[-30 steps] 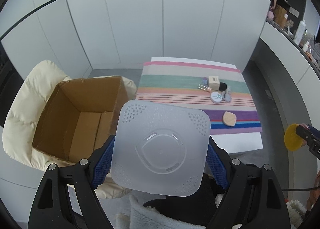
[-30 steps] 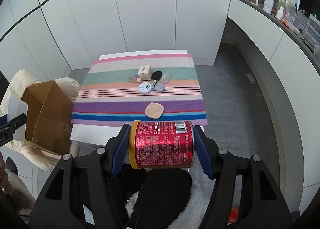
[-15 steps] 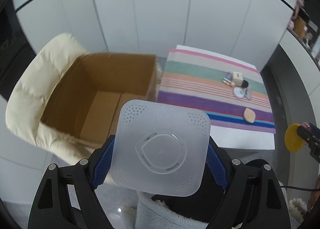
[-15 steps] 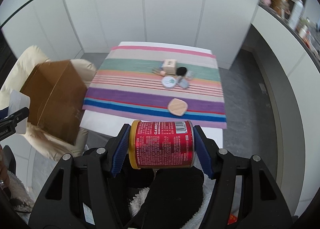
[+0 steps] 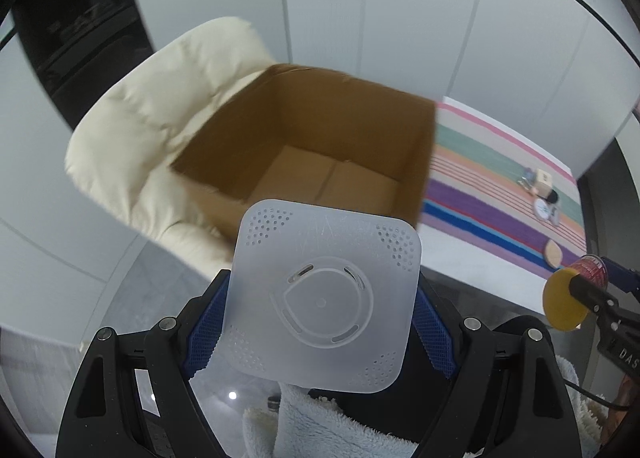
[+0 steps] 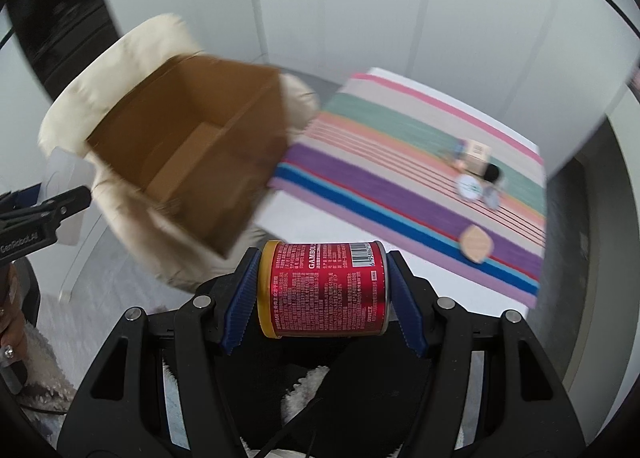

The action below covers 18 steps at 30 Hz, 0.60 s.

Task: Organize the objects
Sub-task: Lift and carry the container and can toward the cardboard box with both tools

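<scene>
My left gripper [image 5: 320,298] is shut on a translucent white square container [image 5: 324,294] with perforated corners, held just before the near wall of an open cardboard box [image 5: 320,154]. The box rests on a cream padded chair [image 5: 152,114], and what shows of its floor is bare. My right gripper [image 6: 322,290] is shut on a red can [image 6: 324,288] with a yellow lid, lying sideways between the blue pads. In the right wrist view the cardboard box [image 6: 192,154] lies up and to the left of the can. The red can [image 5: 588,272] shows at the right edge of the left wrist view.
A table under a striped cloth [image 6: 420,162] stands right of the box. On it lie a small wooden cube [image 6: 476,156], a round white tin [image 6: 470,186], a tan puff [image 6: 474,244] and other small items. White cabinet doors [image 5: 400,18] stand behind. A fleecy sleeve [image 5: 320,426] shows below.
Both views have swung left toward the cardboard box, which now looms larger and nearer. The table has slid to the right. Both grips are unchanged.
</scene>
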Motion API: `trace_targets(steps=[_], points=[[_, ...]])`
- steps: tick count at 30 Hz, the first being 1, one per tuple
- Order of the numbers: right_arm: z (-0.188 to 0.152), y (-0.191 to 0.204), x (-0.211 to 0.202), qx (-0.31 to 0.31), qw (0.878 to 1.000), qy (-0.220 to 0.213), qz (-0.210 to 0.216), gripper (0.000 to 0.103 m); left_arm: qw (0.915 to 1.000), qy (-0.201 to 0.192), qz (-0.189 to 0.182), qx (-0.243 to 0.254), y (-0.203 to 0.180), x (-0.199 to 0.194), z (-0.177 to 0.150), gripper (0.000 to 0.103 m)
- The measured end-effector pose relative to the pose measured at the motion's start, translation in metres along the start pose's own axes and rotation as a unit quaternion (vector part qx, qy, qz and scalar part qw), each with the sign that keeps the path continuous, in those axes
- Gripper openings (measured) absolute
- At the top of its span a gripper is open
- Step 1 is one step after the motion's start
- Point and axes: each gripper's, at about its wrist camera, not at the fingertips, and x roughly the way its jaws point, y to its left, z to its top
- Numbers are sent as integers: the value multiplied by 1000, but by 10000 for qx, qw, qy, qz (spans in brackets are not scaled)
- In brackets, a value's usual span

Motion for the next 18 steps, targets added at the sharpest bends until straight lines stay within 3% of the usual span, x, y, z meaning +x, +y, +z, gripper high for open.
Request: trace_targets(steps=[10,18], points=[[3,89,18,-921,9940,129,568,65,9982,151,329,-478,52,2,-23,85],[4,120,33,-1193,9897,256,744,65,9974,269,354,-565,63,9,-27,85]])
